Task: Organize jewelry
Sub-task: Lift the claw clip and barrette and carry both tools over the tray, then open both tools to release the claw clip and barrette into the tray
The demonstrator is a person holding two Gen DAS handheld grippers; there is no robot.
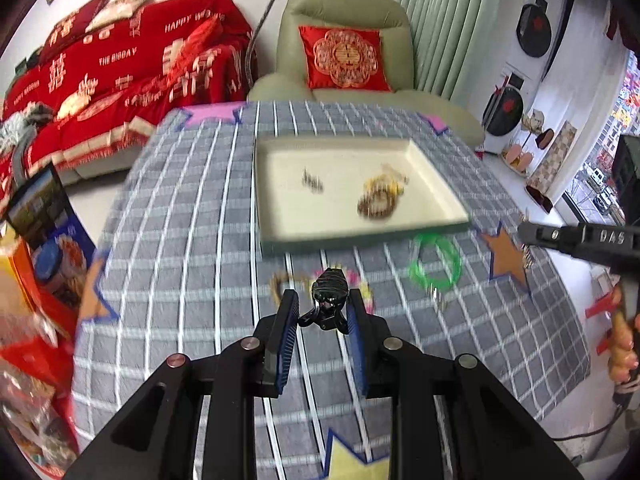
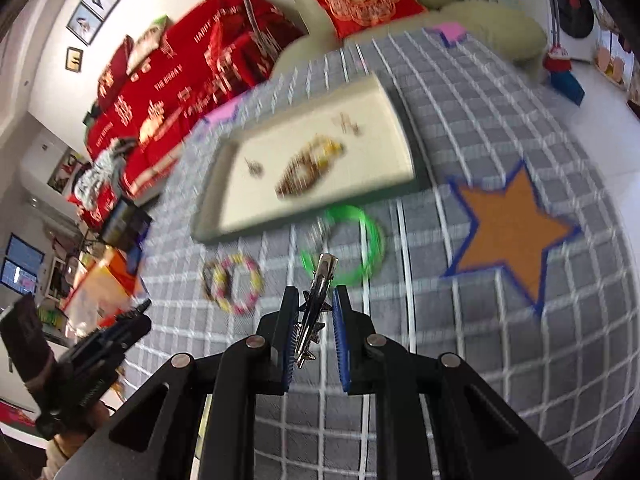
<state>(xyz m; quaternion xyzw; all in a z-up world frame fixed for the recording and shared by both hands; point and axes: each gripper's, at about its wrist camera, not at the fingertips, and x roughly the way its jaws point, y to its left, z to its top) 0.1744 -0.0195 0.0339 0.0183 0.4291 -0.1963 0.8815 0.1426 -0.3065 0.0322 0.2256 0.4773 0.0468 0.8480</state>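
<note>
My left gripper (image 1: 323,307) is shut on a black claw hair clip (image 1: 328,294), held above the checked cloth. My right gripper (image 2: 315,310) is shut on a silver hair clip with star shapes (image 2: 314,308). A cream tray (image 1: 280,224) lies beyond, also in the right wrist view (image 2: 232,216); it holds a brown bead bracelet (image 1: 376,204) (image 2: 298,178), a yellow piece and small metal bits (image 1: 312,180). A green ring bracelet (image 1: 434,266) (image 2: 344,244) and a pink-yellow bead bracelet (image 2: 238,284) lie on the cloth in front of the tray.
The grey checked tablecloth (image 1: 180,220) has star patches, an orange one (image 2: 512,228) at the right. Boxes and bags (image 1: 44,272) stand at the table's left edge. A green armchair (image 1: 344,40) and a red-covered sofa (image 1: 120,72) are behind.
</note>
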